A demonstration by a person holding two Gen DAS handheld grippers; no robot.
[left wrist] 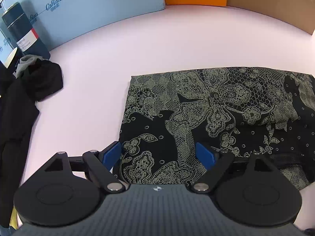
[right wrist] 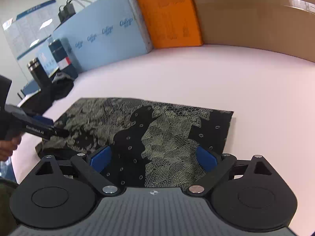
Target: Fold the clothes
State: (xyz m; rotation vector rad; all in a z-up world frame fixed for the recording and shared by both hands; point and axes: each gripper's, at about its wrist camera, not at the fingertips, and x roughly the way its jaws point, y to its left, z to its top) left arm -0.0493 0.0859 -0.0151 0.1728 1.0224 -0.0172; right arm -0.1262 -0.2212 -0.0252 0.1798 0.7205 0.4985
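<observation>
Both tools (left wrist: 158, 155) (right wrist: 152, 158) angled down, spread, over garment (left wrist: 206, 118).

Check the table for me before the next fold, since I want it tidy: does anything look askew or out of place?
The lace-print cloth lies flat and squarely folded. The only untidy spot is a crumpled heap of black clothes at the table's left edge, against the dark canisters. Nothing looks spilled or damaged.

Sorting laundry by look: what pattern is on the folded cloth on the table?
The folded black cloth carries a pale beige floral lace print with small ring dots; the left wrist view shows it best.
</observation>
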